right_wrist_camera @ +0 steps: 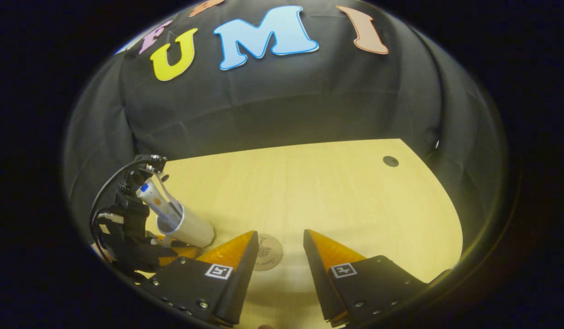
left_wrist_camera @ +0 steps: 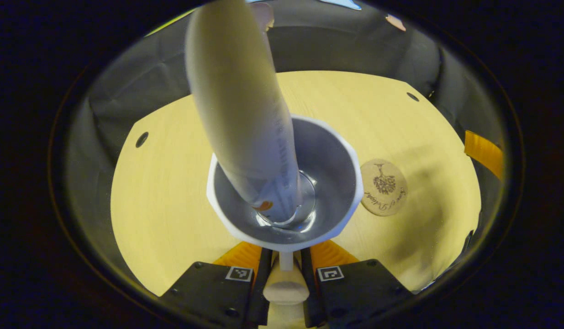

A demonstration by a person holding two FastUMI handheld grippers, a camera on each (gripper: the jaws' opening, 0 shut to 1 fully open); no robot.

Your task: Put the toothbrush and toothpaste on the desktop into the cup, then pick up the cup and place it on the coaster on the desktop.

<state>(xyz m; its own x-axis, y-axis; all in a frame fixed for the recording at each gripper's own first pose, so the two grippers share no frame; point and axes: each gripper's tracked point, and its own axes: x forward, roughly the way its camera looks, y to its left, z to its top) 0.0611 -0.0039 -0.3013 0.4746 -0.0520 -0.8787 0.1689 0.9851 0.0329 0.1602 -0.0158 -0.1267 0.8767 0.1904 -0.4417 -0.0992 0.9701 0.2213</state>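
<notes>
Left gripper view has the left gripper (left_wrist_camera: 285, 269) clamped on the toothbrush (left_wrist_camera: 285, 287), poised over the cup (left_wrist_camera: 285, 183) mid-desktop (left_wrist_camera: 163, 205), toothpaste (left_wrist_camera: 245, 119) already inside, coaster (left_wrist_camera: 383, 187) just beside toward the right edge; the right gripper (right_wrist_camera: 277, 256) hangs wide open, empty.

Showing on the desktop (left_wrist_camera: 172, 192): 1 cup (left_wrist_camera: 341, 160), 1 toothpaste tube (left_wrist_camera: 240, 105), 1 coaster (left_wrist_camera: 383, 187), 2 grippers.

In the left gripper view the toothpaste (left_wrist_camera: 238, 105) runs out of frame at twelve o'clock, while the toothbrush (left_wrist_camera: 286, 289) handle is cut off at six o'clock.
</notes>
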